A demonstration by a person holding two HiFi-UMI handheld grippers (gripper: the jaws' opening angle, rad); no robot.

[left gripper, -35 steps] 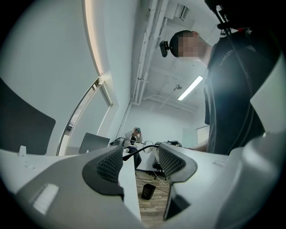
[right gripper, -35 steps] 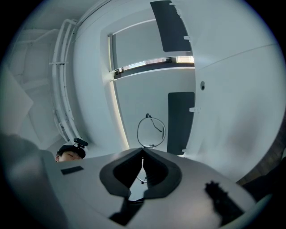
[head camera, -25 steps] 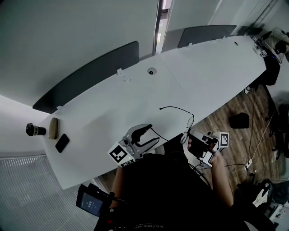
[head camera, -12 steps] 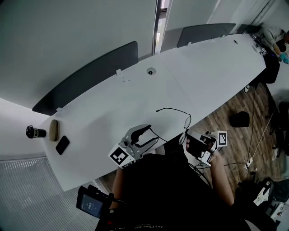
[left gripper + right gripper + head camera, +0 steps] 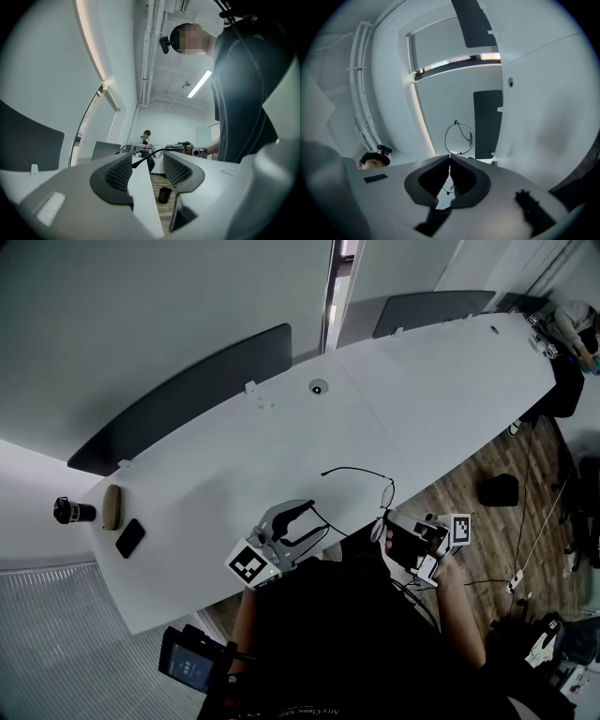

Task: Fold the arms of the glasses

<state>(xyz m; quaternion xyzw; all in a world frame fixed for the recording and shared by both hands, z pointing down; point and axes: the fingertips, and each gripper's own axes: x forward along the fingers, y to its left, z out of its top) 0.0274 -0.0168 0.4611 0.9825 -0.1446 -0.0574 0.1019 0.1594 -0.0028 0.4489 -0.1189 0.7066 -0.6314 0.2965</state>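
Observation:
The thin black wire glasses [image 5: 387, 486] hang at the table's near edge. My right gripper [image 5: 382, 522] is shut on their frame; in the right gripper view one round lens rim [image 5: 457, 123] rises just above the closed jaws of that gripper [image 5: 450, 158]. One arm [image 5: 349, 469] stretches left over the table. The other arm's tip [image 5: 143, 159] lies between the jaws of my left gripper [image 5: 147, 158], which are closing; the pads stand apart from it. In the head view my left gripper [image 5: 319, 517] points right toward the glasses.
A long white table [image 5: 281, 437] runs to the far right. At its left end lie a black phone [image 5: 129, 537], a tan case [image 5: 111, 506] and a dark cylinder [image 5: 73, 512]. A round grommet [image 5: 318, 387] sits mid-table. A black bin [image 5: 497, 490] stands on the wood floor.
The glasses and my right gripper have edged slightly left. The left gripper's jaws have narrowed a little around the arm tip.

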